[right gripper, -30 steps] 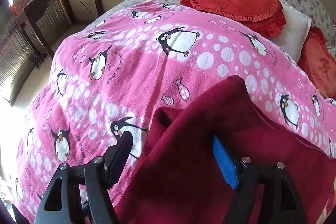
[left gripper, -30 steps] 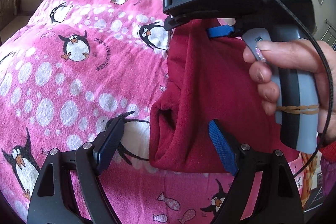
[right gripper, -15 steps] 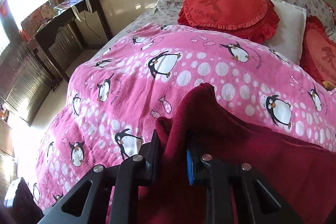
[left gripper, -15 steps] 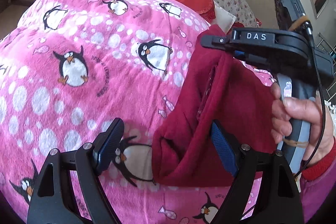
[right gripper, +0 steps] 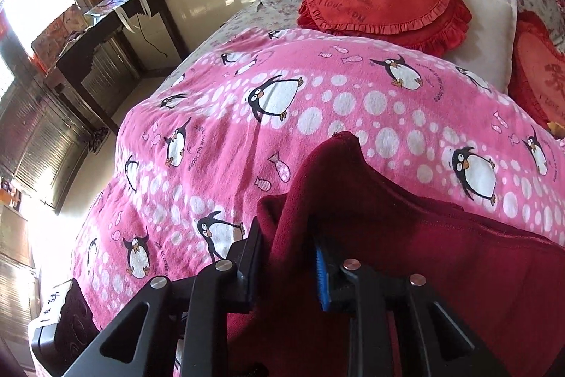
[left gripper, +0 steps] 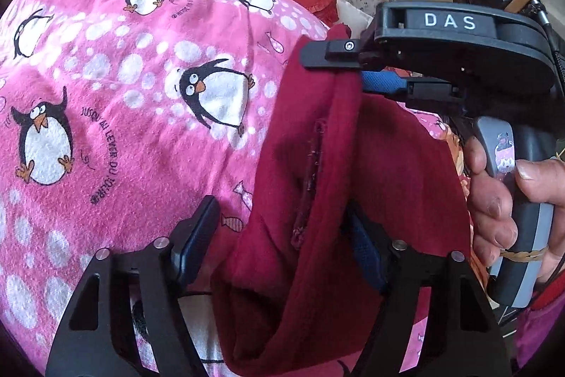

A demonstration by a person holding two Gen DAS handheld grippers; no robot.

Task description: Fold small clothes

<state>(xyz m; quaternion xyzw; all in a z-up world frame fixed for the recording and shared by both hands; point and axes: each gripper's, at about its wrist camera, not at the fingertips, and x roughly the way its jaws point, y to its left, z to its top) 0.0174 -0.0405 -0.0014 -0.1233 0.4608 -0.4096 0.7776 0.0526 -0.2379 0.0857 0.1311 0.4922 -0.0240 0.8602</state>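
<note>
on the pink penguin blanket (left gripper: 106, 101), we watch our right gripper (right gripper: 287, 265), jaws just eased, pinching the dark red garment (left gripper: 317, 200) lifted off the bed; our left gripper (left gripper: 279, 242) has just been narrowing around its lower fold without clamping yet.

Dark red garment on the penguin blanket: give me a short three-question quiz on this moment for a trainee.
1. True or false: the right gripper has a fold of the dark red garment between its fingers.
2. What does the garment lie on? A) wooden table B) pink penguin blanket C) bare floor
3. Fill in: in the left wrist view, the left gripper has only its ___ finger against the garment.

Key: 1 true; 2 B; 3 blue-padded (the other finger stands clear over the blanket, jaws just closing).
</note>
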